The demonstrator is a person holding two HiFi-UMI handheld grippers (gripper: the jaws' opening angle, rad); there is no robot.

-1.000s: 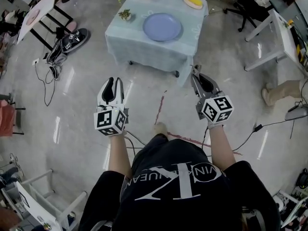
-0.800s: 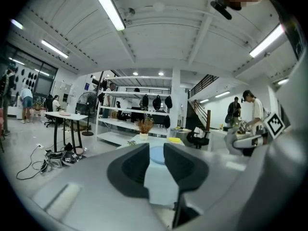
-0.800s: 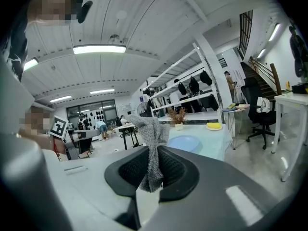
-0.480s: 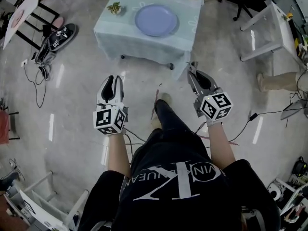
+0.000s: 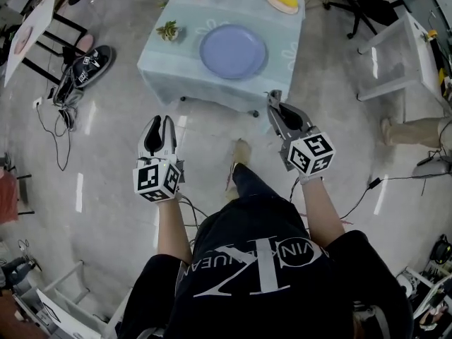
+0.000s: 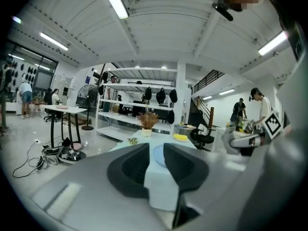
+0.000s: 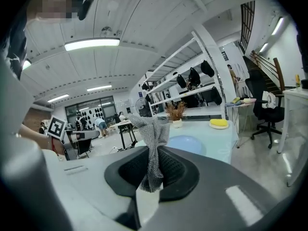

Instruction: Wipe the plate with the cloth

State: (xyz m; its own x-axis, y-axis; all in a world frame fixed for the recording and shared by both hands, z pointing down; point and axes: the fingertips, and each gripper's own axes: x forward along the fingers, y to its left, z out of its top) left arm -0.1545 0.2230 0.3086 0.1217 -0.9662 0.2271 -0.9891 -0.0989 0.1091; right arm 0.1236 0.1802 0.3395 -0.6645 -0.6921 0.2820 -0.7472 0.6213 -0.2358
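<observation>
Left gripper (image 5: 160,124), jaws narrowly apart and empty, has come closer to the table (image 5: 286,44), where the blue plate (image 5: 233,51) lies untouched. The right gripper (image 5: 277,106), pinching the grey cloth (image 7: 153,143), now nears the table's edge, so wiping looks close.

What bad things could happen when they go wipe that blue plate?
1. The cloth is only pinched in a thin fold by the right gripper, so hard rubbing might pull it loose.
2. The left gripper is open and empty. If nothing steadies the plate, it may slide on the tablecloth toward the small plant.
3. A cable lies on the floor near the person's feet, so they could trip.
</observation>
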